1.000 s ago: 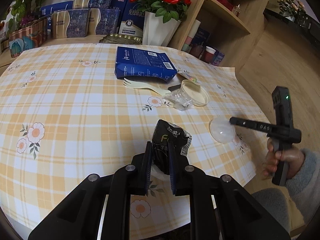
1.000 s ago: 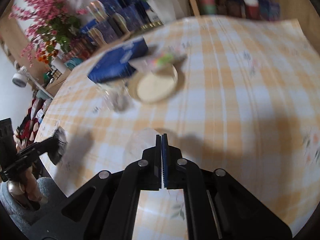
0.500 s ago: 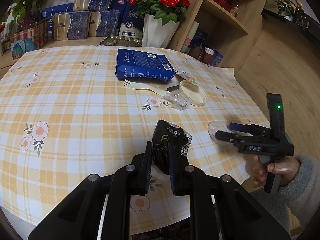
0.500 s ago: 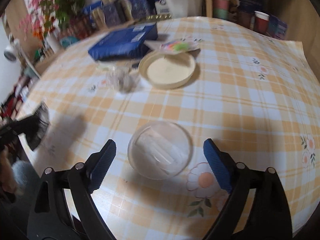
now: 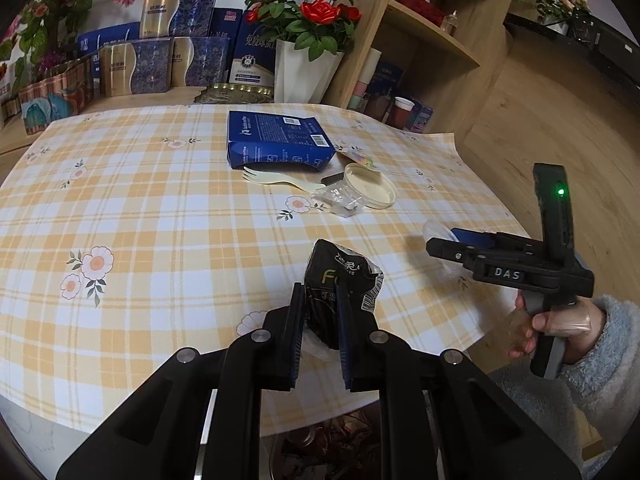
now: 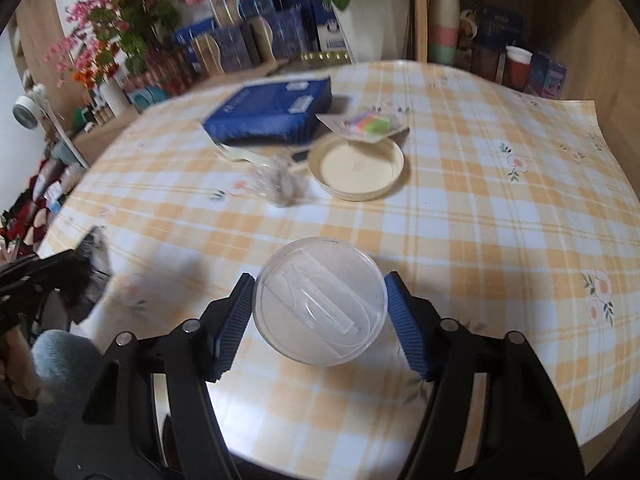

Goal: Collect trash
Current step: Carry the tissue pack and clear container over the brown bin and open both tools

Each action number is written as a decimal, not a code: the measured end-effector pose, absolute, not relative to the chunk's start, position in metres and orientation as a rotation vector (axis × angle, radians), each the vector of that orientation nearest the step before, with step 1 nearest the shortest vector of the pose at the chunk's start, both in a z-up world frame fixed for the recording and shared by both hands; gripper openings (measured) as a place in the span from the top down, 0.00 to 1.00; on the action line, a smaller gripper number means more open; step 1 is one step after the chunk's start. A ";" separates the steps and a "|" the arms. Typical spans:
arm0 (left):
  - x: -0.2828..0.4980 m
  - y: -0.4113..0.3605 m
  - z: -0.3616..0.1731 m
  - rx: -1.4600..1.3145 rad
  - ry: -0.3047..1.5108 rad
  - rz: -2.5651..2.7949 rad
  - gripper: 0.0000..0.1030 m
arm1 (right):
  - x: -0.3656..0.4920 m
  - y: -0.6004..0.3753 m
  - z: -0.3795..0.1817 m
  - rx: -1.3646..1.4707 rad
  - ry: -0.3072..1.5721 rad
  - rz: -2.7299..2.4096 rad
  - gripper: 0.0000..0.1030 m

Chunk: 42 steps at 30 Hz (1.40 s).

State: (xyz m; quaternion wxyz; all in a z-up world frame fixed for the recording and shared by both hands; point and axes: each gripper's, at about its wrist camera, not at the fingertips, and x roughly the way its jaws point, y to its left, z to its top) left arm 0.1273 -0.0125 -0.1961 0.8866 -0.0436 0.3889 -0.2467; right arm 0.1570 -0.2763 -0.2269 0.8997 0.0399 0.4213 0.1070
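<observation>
My left gripper [image 5: 320, 320] is shut on a black crumpled snack packet [image 5: 340, 280] and holds it just above the near edge of the checked tablecloth [image 5: 160, 216]. From the right wrist view the same packet [image 6: 94, 264] shows at the far left. A clear round plastic lid [image 6: 320, 304] lies between the blue pads of my right gripper [image 6: 320, 312]. Its jaws are closing, and the pads touch the lid's rim on both sides. The left wrist view shows the right gripper [image 5: 444, 240] over the table's right edge, held by a hand in a fuzzy sleeve [image 5: 592, 344].
Mid-table lie a blue box [image 5: 276, 140], a pale plastic fork [image 5: 276, 180], crumpled clear film [image 5: 340, 200], a cream round lid [image 5: 370, 190] and a colourful sachet [image 6: 368, 124]. A vase of red roses [image 5: 304, 76], gift boxes and a wooden shelf [image 5: 432, 32] stand behind.
The right gripper went from shut to wide open, came over the clear lid, and its jaws have drawn in against the rim. The left gripper still holds the packet, slightly higher.
</observation>
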 end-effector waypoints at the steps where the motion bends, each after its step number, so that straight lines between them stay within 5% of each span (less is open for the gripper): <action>1: 0.122 -0.013 -0.194 -0.089 0.803 -0.516 0.85 | 0.150 -0.276 -0.223 0.089 0.863 0.231 0.35; 13: 0.064 -0.008 -0.183 -0.097 0.784 -0.535 0.85 | 0.056 -0.261 -0.212 0.105 0.814 0.297 0.35; 34: 0.004 0.005 -0.211 -0.074 0.847 -0.506 0.85 | -0.009 -0.199 -0.293 -0.040 0.999 0.380 0.34; 38: 0.002 0.002 -0.215 -0.060 0.853 -0.518 0.85 | -0.008 -0.205 -0.292 -0.013 0.988 0.359 0.22; 42: 0.002 -0.004 -0.220 -0.031 0.858 -0.534 0.85 | -0.008 -0.219 -0.287 0.030 0.946 0.300 0.21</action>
